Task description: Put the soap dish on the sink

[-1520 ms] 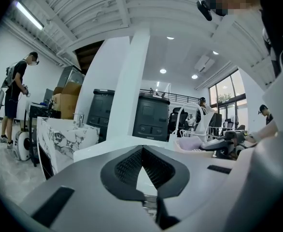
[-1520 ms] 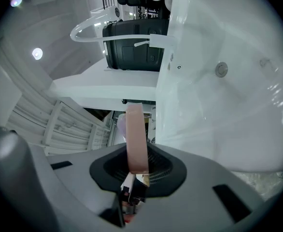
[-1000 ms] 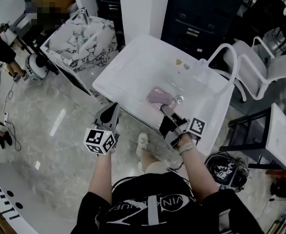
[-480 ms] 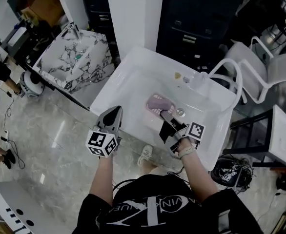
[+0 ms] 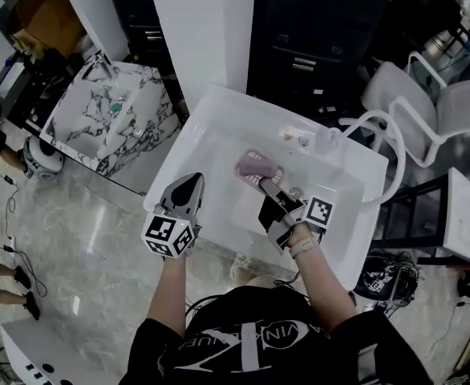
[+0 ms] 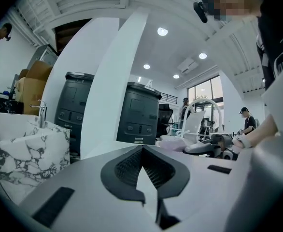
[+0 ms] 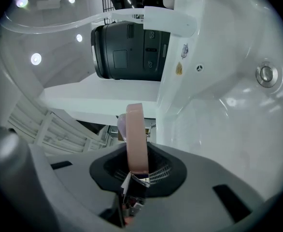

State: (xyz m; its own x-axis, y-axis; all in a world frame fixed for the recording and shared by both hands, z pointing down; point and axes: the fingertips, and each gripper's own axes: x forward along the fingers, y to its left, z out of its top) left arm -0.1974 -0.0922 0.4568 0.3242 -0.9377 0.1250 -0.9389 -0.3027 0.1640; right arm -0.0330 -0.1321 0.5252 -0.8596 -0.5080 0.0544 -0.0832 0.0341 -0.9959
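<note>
The pink soap dish (image 5: 257,167) hangs over the basin of the white sink (image 5: 188,144), near its middle. My right gripper (image 5: 268,185) is shut on the dish's near end. In the right gripper view the dish (image 7: 135,138) stands on edge between the jaws, with the sink's white inner wall (image 7: 219,124) just ahead. My left gripper (image 5: 190,186) is shut and holds nothing; it hovers over the sink's front left rim. In the left gripper view its jaws (image 6: 142,151) meet with nothing between them.
A marble-patterned sink (image 5: 111,123) stands to the left. A dark cabinet (image 5: 315,38) is behind the white sink. A white hose (image 5: 377,123) arches at the sink's right end. White chairs (image 5: 427,103) and a helmet (image 5: 386,279) are on the right.
Both grippers have moved forward over the white sink. The soap dish, still in the right gripper, is now farther in over the basin.
</note>
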